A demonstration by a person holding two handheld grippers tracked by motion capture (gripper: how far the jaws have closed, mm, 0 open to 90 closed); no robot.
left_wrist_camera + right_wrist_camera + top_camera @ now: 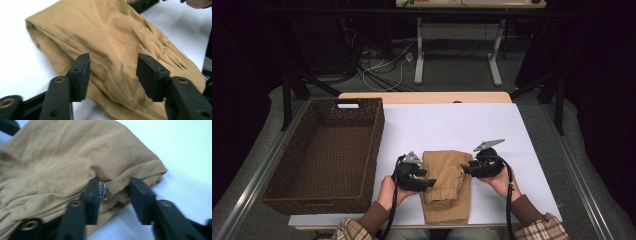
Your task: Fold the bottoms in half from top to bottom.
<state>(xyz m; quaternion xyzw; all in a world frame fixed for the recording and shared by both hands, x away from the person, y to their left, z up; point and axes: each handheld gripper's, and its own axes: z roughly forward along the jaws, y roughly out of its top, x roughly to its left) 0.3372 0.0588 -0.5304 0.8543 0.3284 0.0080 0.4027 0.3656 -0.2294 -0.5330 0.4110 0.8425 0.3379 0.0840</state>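
Left hand-held gripper (428,183) sits at the left edge of a folded tan garment (445,186), lower centre of the high view; right hand-held gripper (466,169) at its right edge. Both spread, jaws apart, cloth between the pads but not pinched. Left gripper view: fold and gathered elastic cuff (172,53) at right of frame, pads clear of the fabric. Right gripper view adds a small silvery metal piece (102,191) at the cloth edge beside one pad. Garment lies on the white surface (452,125), near its front edge; bare sheet beyond and to the right. Wicker basket (374,145) close at left. Fabric wrinkled, layered, matte.
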